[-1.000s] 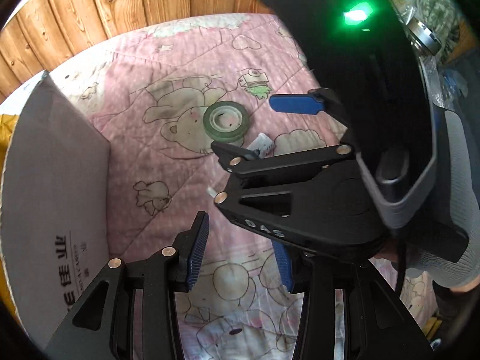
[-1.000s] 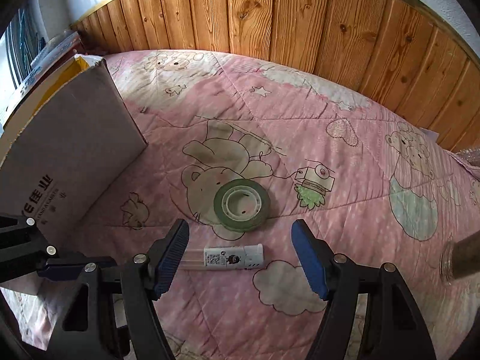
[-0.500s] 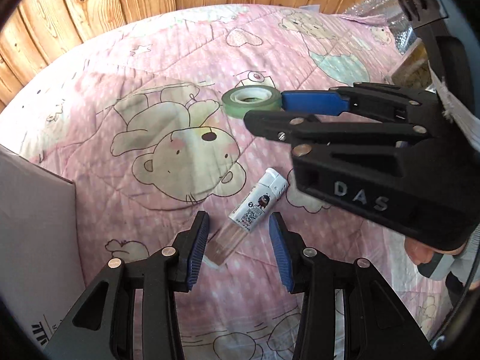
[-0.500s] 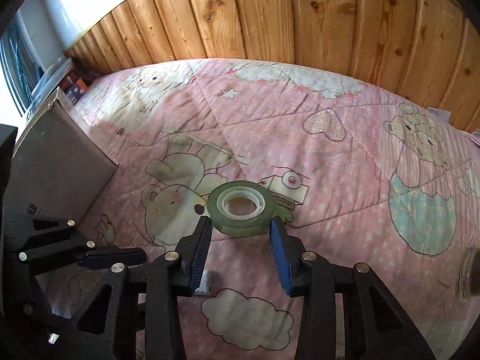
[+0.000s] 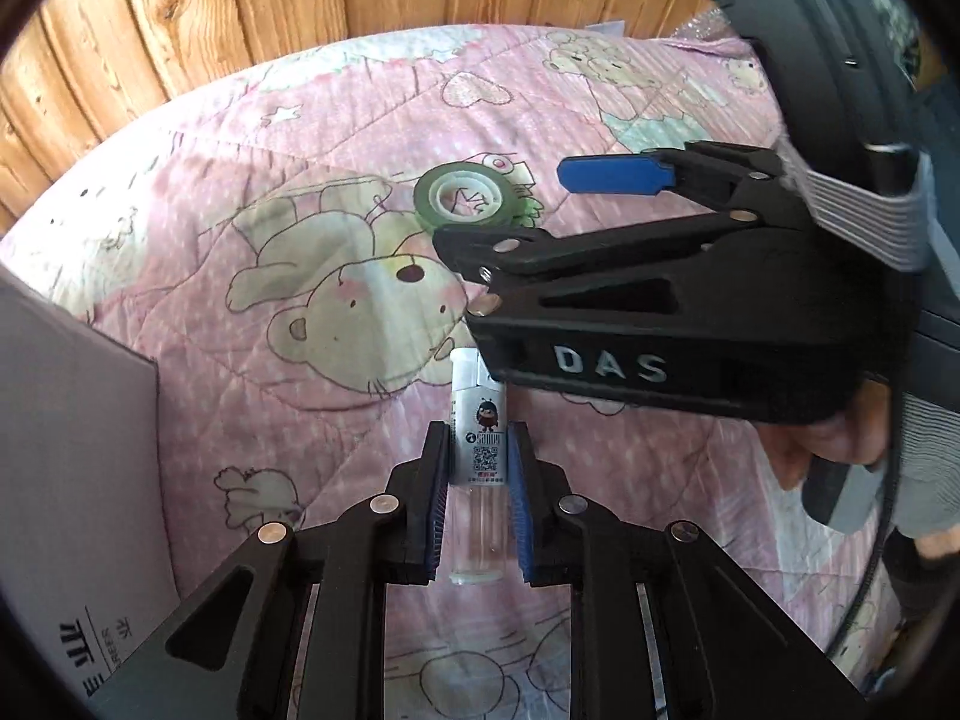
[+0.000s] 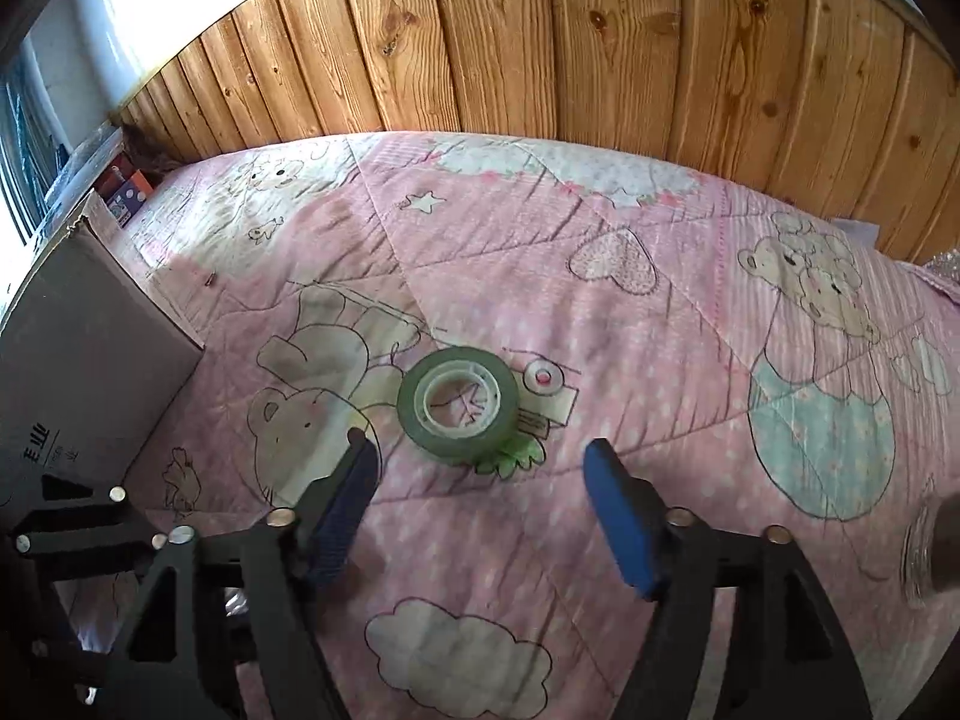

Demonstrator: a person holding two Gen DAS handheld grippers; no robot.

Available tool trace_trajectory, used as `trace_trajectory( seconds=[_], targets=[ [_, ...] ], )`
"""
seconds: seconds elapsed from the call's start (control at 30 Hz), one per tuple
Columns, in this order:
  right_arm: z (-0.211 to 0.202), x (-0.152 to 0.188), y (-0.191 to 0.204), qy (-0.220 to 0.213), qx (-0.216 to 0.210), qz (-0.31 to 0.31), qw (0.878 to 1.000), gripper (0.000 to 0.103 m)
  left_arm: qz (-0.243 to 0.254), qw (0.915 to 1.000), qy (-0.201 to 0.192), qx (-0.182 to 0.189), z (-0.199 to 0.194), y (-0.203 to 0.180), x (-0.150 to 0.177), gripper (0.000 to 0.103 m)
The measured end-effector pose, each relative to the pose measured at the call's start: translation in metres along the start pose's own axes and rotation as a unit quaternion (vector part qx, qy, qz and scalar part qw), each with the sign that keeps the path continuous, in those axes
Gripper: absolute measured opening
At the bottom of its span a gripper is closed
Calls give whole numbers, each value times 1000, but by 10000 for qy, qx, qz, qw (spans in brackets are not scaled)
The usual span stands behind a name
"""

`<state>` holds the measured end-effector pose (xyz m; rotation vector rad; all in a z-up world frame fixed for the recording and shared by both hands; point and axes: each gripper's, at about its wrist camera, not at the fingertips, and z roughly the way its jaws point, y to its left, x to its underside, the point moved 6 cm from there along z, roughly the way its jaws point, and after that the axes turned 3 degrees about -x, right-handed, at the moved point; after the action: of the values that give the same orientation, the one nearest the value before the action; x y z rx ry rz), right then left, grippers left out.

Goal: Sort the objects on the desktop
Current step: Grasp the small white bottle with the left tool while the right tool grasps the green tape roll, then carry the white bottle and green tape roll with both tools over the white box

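Lighter (image 5: 481, 456), slim clear-plastic, clamped in left gripper (image 5: 478, 504); right gripper (image 6: 480, 516) opening near round green tape (image 6: 459, 411).

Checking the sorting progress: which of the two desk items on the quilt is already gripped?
The lighter, clamped between the left gripper pads. The green tape roll lies free ahead of the opening right gripper.

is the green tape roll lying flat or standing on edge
Lying flat: the green tape roll rests on the pink quilt, its open core facing up.
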<state>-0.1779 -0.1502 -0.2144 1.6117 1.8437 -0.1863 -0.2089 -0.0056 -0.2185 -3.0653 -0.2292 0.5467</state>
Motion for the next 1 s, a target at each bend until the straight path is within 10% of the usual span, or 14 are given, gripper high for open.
trace_trajectory(
  seconds=[0.1, 0.2, 1.0],
  targets=[
    [18, -8, 8, 77, 214, -257, 9994, 76, -238, 9996, 114, 80, -7, 8, 10, 18],
    [23, -14, 6, 64, 366, -189, 9991, 49, -352, 9992, 119, 111, -16, 13, 18, 18],
    [-108, 31, 94, -103, 226, -121, 9996, 49, -676, 9945, -650, 460, -148, 28, 79, 18]
  ],
)
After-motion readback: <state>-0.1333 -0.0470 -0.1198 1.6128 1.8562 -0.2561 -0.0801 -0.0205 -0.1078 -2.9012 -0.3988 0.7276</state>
